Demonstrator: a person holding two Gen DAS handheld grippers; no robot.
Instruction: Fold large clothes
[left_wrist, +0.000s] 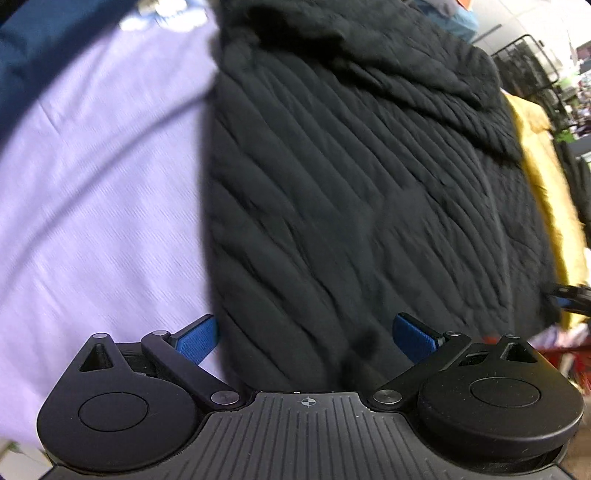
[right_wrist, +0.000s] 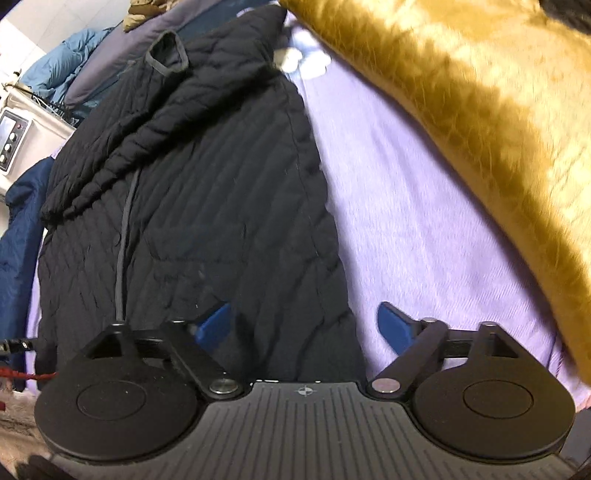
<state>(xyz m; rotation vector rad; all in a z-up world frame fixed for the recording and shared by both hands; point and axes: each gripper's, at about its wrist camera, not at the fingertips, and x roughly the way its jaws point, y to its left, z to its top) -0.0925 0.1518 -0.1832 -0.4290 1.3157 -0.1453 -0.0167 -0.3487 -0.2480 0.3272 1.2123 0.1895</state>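
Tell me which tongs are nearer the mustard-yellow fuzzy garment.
Right. The right tongs straddle the black quilted jacket's edge on the side facing the yellow garment; the left tongs straddle the jacket's opposite edge, farther away.

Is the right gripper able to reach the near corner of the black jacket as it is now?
Probably yes. The right gripper is open, and the hem edge of the black jacket lies between its fingers on the purple sheet. Nothing covers that corner.
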